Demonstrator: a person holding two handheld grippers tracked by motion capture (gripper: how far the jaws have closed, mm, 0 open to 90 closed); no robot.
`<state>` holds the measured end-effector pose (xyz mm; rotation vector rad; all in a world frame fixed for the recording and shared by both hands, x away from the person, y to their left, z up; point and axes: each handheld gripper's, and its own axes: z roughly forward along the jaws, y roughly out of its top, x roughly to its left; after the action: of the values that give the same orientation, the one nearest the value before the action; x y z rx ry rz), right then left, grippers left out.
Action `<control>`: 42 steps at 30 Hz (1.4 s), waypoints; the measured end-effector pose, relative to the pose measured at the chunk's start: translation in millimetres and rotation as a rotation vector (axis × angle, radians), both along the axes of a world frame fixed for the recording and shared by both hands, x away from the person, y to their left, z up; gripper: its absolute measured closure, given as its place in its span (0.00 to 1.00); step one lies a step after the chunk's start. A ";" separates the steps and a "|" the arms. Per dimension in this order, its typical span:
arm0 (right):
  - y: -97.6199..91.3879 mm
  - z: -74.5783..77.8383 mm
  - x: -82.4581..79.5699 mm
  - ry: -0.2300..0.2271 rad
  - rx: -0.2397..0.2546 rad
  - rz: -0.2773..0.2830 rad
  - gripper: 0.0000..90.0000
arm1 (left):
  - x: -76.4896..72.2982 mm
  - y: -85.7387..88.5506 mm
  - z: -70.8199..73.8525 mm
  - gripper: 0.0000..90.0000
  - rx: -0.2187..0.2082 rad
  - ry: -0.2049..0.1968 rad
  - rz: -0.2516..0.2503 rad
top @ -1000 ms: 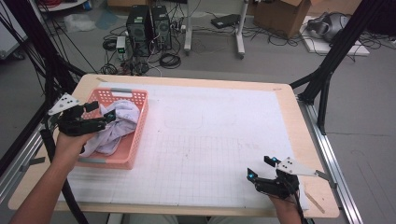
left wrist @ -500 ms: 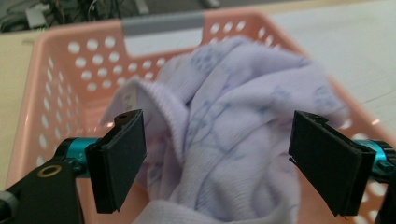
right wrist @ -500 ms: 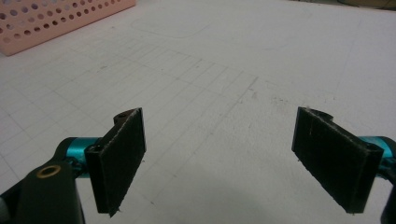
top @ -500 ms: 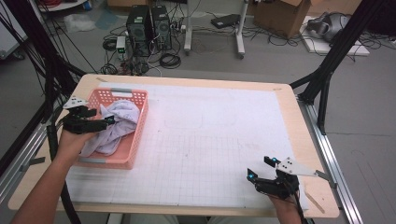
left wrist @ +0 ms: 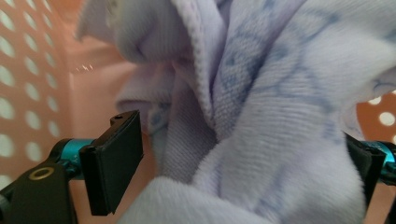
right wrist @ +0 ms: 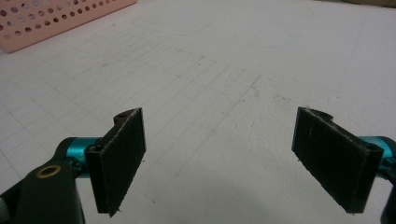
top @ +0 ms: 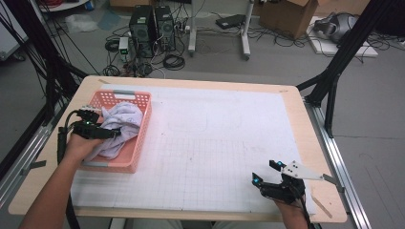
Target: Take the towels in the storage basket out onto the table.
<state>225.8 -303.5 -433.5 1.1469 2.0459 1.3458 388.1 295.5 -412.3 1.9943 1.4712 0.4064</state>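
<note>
The left hand-held gripper (left wrist: 233,172) stands wide open around the lavender towel (left wrist: 261,116) in the pink basket (top: 138,138); closing on a thin fold, it may slip. The right hand-held gripper (right wrist: 233,163) is open, empty.

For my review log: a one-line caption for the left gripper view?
Left gripper, jaws open, around a pale lilac towel inside the pink basket.
</note>
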 end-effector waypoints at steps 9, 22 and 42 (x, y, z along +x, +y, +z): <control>0.0 0.1 0.1 -0.003 0.000 0.000 0.18 | 9.9 -2.8 -11.1 0.17 -0.009 0.086 0.030; -1.1 0.7 -1.3 -0.002 0.006 -0.004 0.18 | 10.8 -7.5 -9.8 0.58 -0.004 0.089 0.006; -2.9 1.5 -2.2 0.003 0.022 -0.020 0.18 | -10.8 9.2 24.2 0.69 -0.182 -0.255 0.006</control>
<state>223.6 -306.4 -432.0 1.1770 2.0210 1.3611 377.3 304.7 -388.1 1.7259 1.3068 0.4911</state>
